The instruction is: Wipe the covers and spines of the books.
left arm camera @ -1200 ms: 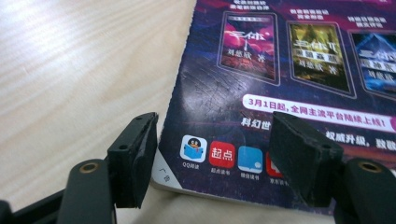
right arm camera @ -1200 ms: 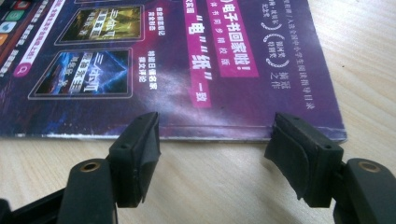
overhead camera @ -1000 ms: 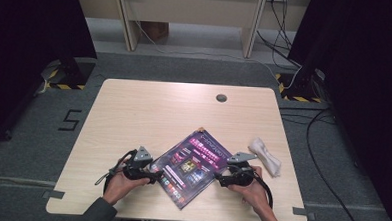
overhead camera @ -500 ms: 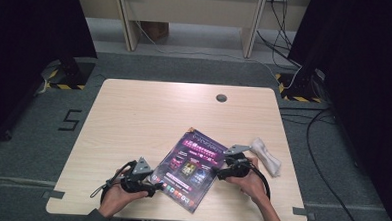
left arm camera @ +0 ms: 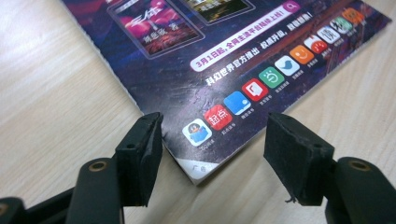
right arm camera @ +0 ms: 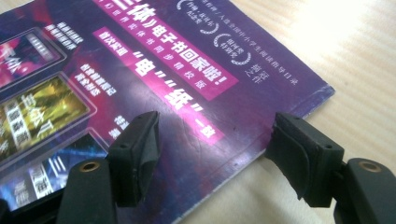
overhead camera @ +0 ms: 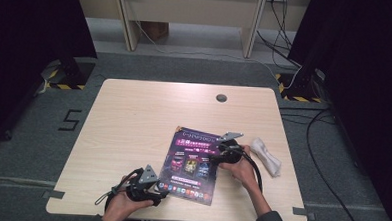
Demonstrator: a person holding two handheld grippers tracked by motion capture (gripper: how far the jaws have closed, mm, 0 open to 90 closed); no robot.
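A thin, glossy purple printed magazine (overhead camera: 194, 164) lies flat on the pale wooden table (overhead camera: 133, 118), lower centre of the high view. It looks light, floppy and slick, so its edges are the best hold. The left gripper (left arm camera: 212, 154) stands parted astride its near corner. The right gripper (right arm camera: 215, 151), jaws just narrowing slightly, brackets an edge, unpinched.

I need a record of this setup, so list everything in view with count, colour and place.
magazine: one, purple cover with bright print, flat on the near middle of the table, turned at an angle
cloth: one, white, bunched, on the table just right of the right hand
table: one, light wood, with a round dark hole near its far edge
floor: grey carpet, with a number marked left of the table and cables at right
left gripper: one, black, at the magazine's near left corner, fingers apart
right gripper: one, black, at the magazine's right edge, fingers apart
hands: two, each holding a gripper
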